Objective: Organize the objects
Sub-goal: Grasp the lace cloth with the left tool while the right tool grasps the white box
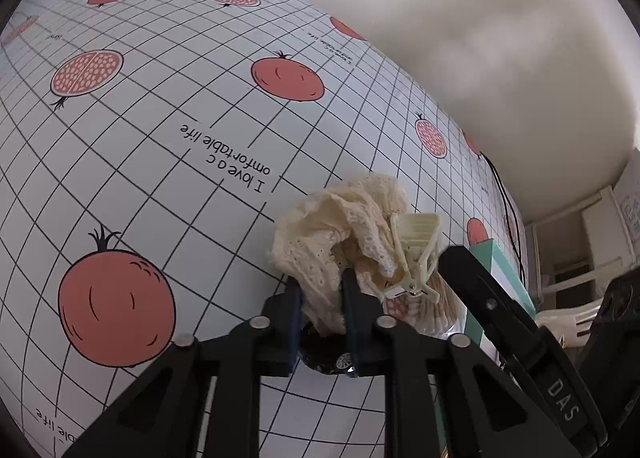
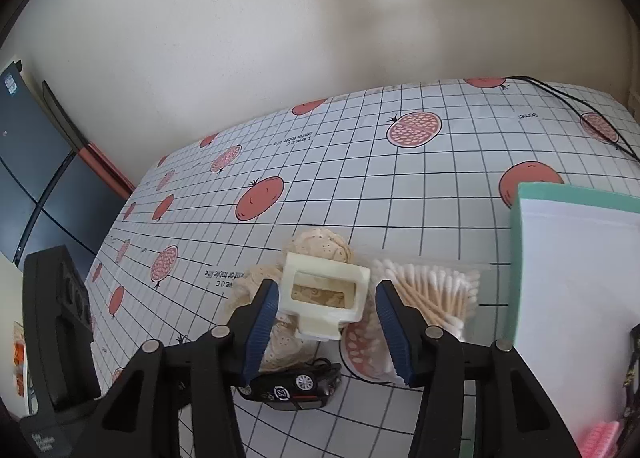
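Observation:
A cream lace scrunchie (image 1: 340, 234) is pinched between the fingers of my left gripper (image 1: 322, 300), held above the table. A cream hair claw clip (image 1: 416, 258) hangs tangled in it; in the right wrist view the clip (image 2: 324, 294) sits between the open fingers of my right gripper (image 2: 326, 332), with the scrunchie (image 2: 316, 246) behind it. A small black toy car (image 2: 296, 384) lies on the table below; its wheel shows in the left wrist view (image 1: 343, 361). A clear bag of cotton swabs (image 2: 432, 290) lies to the right.
The table (image 2: 400, 186) has a white grid cloth with pomegranate prints. A green-edged white box (image 2: 576, 282) stands at right, a pink item (image 2: 600, 438) by its base. A black cable (image 2: 580, 114) runs along the far right. A wall is behind the table.

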A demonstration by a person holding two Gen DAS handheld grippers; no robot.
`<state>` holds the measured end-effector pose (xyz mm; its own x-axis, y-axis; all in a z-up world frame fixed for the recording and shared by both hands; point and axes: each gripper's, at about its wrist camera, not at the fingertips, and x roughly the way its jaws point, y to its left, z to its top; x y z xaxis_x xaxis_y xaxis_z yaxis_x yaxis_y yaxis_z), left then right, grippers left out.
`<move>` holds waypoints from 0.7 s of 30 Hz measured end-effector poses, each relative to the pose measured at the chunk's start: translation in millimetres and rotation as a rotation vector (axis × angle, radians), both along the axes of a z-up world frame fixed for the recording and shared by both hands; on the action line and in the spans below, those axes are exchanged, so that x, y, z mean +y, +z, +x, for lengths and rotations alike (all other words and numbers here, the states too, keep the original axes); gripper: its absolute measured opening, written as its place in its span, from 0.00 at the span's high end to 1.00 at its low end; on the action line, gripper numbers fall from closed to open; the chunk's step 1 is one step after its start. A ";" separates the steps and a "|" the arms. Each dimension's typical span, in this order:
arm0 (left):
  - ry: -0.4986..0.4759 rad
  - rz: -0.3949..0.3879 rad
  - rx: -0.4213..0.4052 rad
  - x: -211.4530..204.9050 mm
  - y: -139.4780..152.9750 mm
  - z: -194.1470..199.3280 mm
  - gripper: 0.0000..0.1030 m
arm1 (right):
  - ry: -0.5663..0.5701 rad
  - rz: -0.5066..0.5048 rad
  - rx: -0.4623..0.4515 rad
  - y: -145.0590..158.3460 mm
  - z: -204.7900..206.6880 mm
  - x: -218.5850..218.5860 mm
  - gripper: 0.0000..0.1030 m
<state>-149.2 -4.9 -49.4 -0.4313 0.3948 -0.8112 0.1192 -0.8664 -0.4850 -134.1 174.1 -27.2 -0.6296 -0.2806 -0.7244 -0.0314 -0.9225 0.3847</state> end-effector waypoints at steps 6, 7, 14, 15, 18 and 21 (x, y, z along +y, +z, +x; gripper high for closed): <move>-0.018 -0.016 -0.001 0.9 -1.6 0.0 0.85 | 0.013 -0.016 -0.002 -2.0 -3.4 -7.9 0.55; -0.019 -0.016 -0.002 0.5 -2.0 0.1 0.85 | 0.017 -0.013 -0.002 -2.2 -3.9 -9.4 0.56; -0.028 -0.019 -0.010 -0.9 -4.6 0.8 0.85 | 0.014 -0.037 -0.007 -6.9 -7.4 -11.9 0.66; -0.030 -0.021 -0.009 -0.3 -4.6 0.8 0.85 | 0.013 -0.040 -0.010 -7.9 -7.9 -12.5 0.68; -0.039 -0.029 -0.008 0.8 -4.8 0.9 0.85 | 0.014 -0.028 -0.009 -8.2 -8.5 -14.8 0.72; -0.038 -0.028 -0.011 0.2 -5.8 0.4 0.85 | 0.019 -0.020 -0.011 -9.0 -8.4 -15.6 0.74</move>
<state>-148.8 -4.6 -55.2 -0.4073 0.3878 -0.8268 0.0915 -0.8835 -0.4595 -142.5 158.5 -36.2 -0.6158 -0.3070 -0.7256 -0.0179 -0.9153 0.4024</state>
